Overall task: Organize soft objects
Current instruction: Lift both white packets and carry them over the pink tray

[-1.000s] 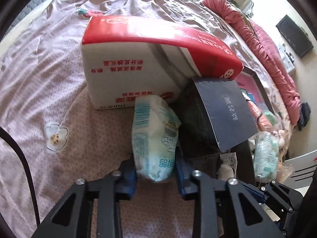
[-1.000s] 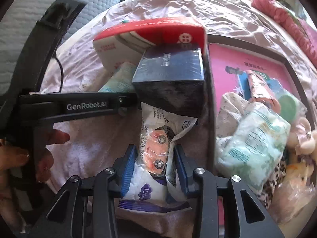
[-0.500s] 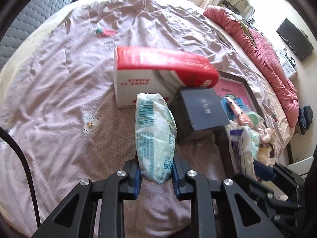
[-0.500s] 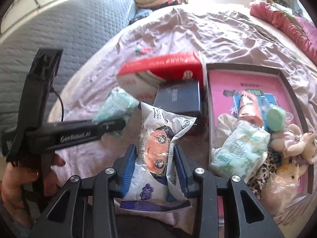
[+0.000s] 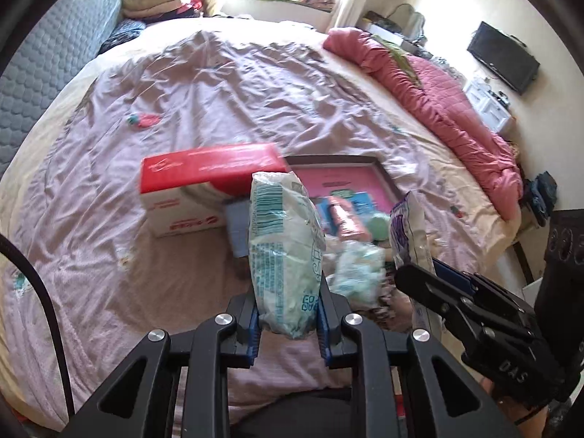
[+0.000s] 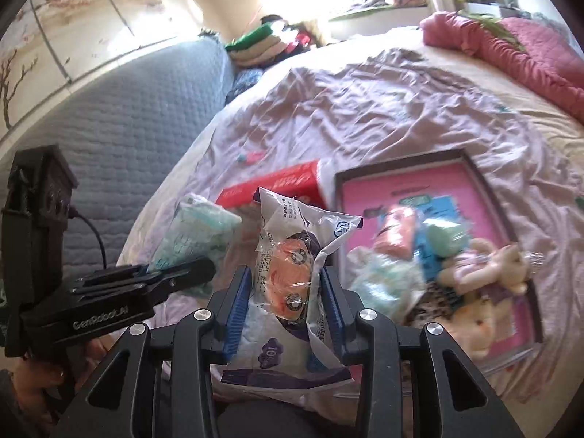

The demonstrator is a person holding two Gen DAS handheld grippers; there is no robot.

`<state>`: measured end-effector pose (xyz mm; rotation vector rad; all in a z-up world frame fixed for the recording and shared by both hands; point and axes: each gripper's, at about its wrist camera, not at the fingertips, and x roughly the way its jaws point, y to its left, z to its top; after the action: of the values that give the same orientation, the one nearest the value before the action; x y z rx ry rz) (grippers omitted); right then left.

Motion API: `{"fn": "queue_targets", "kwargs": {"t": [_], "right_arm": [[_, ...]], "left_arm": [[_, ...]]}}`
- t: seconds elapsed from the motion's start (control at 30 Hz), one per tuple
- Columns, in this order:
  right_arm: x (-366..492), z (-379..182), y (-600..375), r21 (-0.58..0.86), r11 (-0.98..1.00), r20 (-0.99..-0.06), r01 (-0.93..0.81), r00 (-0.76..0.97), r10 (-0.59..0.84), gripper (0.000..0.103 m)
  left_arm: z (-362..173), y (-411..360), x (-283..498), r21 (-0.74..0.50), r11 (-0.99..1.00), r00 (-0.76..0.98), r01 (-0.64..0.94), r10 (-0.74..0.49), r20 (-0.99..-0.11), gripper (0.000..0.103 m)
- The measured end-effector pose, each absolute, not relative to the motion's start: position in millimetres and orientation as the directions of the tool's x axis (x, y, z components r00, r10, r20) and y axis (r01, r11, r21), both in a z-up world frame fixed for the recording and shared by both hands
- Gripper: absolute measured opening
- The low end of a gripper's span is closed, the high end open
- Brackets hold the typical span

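The left gripper point(image 5: 288, 323) is squeezing a puffy, crinkled mint-green tissue pack point(image 5: 284, 252) between its blue pads, holding it upright at centre frame above the wrinkled lilac bedsheet point(image 5: 219, 84). The right gripper point(image 6: 286, 310) is pinching a glossy clear-and-purple plastic packet point(image 6: 292, 284) with round orange pieces inside. Behind both, a rectangular red-and-white carton point(image 5: 189, 186) is sitting beside a dark-rimmed pink tray point(image 6: 474, 179) holding a cream plush toy point(image 6: 485, 266) at right.

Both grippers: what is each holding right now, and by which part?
Left gripper pinches the pale green tissue pack by its lower end. Right gripper clamps the clear plastic packet across its middle.
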<state>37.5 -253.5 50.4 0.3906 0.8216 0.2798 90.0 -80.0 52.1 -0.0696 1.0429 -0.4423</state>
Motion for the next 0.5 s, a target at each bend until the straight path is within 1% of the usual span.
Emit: {"fn": "queue_targets", "kwargs": {"t": [0.23, 0.43, 0.5], "right_arm": [[26.1, 59.3, -300.4, 0.442, 0.897, -0.634, -0.017, 0.702, 0.325, 0.040], [22.6, 53.0, -336.9, 0.415, 0.908, -0.652, 0.062, 0.716, 0.249, 0.040], [22.7, 49.8, -343.6, 0.378, 0.922, -0.669, 0.083, 0.713, 0.210, 0.040]], "left_arm": [[61.0, -119.8, 85.6, -0.262, 0.891, 0.414, 0.371, -0.411, -0.812, 0.025], [50.5, -155.9, 91.1, -0.258, 0.875, 0.384, 0.409, -0.422, -0.821, 0.025], [42.8, -169.1, 95.2, -0.259, 0.872, 0.367, 0.416, -0.422, -0.829, 0.025]]}}
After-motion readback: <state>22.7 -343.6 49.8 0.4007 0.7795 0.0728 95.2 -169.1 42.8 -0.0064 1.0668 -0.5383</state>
